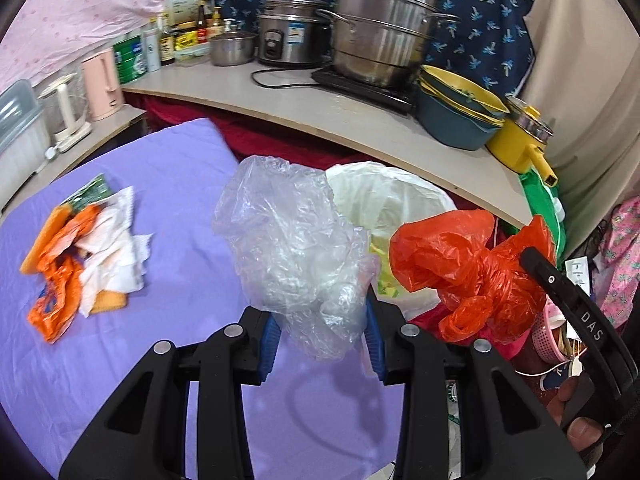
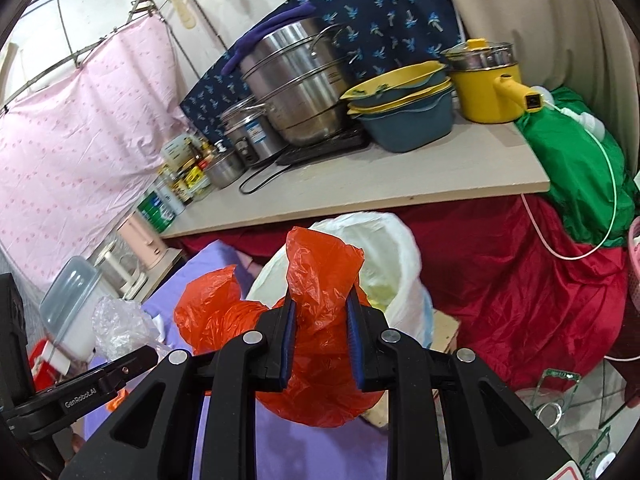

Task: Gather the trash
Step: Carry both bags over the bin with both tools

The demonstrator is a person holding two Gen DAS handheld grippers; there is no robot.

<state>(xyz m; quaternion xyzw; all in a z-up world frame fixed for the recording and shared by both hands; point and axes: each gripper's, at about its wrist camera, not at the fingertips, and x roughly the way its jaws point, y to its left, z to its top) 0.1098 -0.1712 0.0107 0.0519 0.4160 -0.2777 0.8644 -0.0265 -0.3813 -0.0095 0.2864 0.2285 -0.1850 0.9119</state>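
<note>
Grippers [image 1: 322,344] [image 2: 321,334] clamp bags (clear [image 1: 296,240], orange [image 2: 320,280]).

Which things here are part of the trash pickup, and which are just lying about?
Job:
clear plastic bag in left gripper
orange plastic bag in right gripper
white-lined bin
wrapper and tissue pile

Lying about:
steel pots
yellow pot
stacked basins

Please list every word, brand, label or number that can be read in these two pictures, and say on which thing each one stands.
"DAS": on the right gripper, on its black arm.
"GenRobot.AI": on the left gripper, on its black arm.
Rice cooker: blue sticker, too blurred to read.
Green can: print too blurred to read.
Sauce bottles: labels too small to read.
White tag at the right edge: print too small to read.
</note>
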